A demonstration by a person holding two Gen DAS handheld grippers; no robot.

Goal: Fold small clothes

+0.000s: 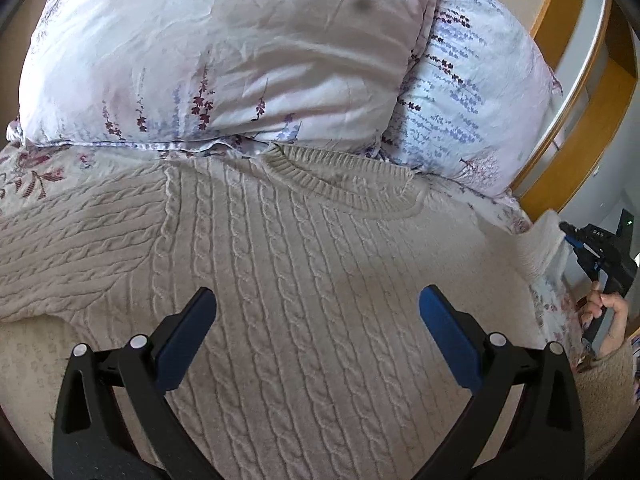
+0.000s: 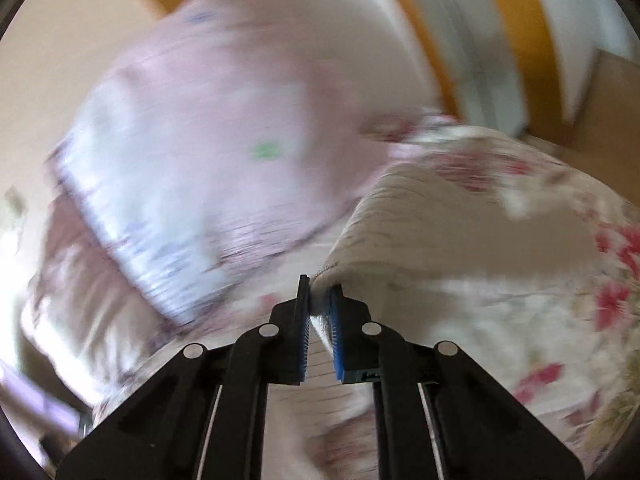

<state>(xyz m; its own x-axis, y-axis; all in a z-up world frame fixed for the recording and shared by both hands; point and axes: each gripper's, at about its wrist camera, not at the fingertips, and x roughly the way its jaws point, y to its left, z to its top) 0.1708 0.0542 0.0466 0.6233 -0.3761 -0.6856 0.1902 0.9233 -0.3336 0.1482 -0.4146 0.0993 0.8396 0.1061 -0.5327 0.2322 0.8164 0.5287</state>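
Observation:
A beige cable-knit sweater (image 1: 280, 260) lies flat on the bed, front up, its ribbed collar (image 1: 340, 176) towards the pillows. My left gripper (image 1: 318, 304) is open and empty, hovering over the sweater's chest. My right gripper (image 2: 320, 300) is shut on the cuff end of the sweater's right sleeve (image 2: 420, 216) and holds it lifted off the bed. The right gripper also shows in the left wrist view (image 1: 568, 228) at the far right, pinching the raised sleeve (image 1: 540, 248). The right wrist view is blurred by motion.
Two floral pillows (image 1: 224, 52) (image 1: 464, 92) lie just beyond the collar. A floral bedspread (image 2: 560, 300) covers the bed. A wooden headboard and frame (image 1: 568, 120) stand at the right. The person's hand (image 1: 604, 312) holds the right gripper's handle.

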